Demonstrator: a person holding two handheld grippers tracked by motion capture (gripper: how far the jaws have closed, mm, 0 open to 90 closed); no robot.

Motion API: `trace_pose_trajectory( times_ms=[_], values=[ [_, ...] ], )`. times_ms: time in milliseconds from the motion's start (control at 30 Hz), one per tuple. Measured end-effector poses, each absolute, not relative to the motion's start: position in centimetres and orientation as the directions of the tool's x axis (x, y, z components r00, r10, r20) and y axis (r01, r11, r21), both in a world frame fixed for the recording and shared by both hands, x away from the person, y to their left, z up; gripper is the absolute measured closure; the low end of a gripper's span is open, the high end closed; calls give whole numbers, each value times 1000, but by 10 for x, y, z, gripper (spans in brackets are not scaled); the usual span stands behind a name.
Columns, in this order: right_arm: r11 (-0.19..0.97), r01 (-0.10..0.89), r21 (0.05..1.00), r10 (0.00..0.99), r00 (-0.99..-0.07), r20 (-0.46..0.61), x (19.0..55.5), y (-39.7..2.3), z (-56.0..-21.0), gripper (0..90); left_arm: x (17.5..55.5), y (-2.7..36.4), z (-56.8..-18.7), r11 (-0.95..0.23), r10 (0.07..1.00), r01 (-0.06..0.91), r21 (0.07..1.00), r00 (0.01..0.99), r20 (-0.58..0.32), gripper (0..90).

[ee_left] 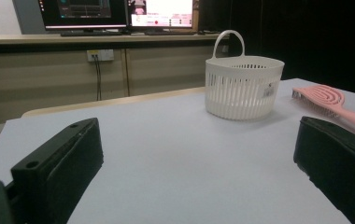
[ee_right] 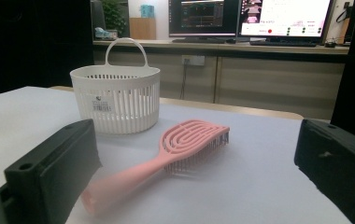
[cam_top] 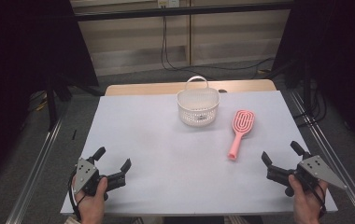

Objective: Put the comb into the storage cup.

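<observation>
Pale grey sheeting covers the tabletop [cam_top: 166,154], and monitors on a long shelf are seen behind it in both gripper views. A white slatted basket [cam_top: 198,106] with an arched handle is stood upright near the far edge, roughly at the middle. Just to its right, apart from it, a pink hairbrush [cam_top: 240,132] is laid flat, its head toward the far edge and its handle pointed back toward the near right corner.

At the near left corner the left gripper [cam_top: 114,164] is held by a hand [cam_top: 91,200], its jaws spread wide with nothing between them; bare sheet is seen between them in the left gripper view. At the near right the right gripper [cam_top: 280,154] is held the same way, jaws wide and empty, well short of the brush handle. In the right gripper view the handle's end appears to lie just ahead of the left jaw, though blur makes the gap hard to judge.
</observation>
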State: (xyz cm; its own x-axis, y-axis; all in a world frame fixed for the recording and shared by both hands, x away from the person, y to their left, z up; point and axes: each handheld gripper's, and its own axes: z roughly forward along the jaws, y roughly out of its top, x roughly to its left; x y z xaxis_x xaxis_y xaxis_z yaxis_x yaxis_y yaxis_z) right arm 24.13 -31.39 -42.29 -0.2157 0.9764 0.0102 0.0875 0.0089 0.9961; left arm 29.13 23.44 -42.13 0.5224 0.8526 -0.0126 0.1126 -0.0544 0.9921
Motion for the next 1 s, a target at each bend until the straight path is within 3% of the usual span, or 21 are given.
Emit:
trace_pose_trajectory(
  times_ms=[400,1000],
  values=[
    [6,107,994,971,-239,19,244,-313,-424,0,292,235,-423,-34,853,125,992,521,-36,15],
    [7,75,997,927,-375,22,258,-298,-420,0,291,235,-424,-58,857,119,991,516,-11,15]
  ],
)
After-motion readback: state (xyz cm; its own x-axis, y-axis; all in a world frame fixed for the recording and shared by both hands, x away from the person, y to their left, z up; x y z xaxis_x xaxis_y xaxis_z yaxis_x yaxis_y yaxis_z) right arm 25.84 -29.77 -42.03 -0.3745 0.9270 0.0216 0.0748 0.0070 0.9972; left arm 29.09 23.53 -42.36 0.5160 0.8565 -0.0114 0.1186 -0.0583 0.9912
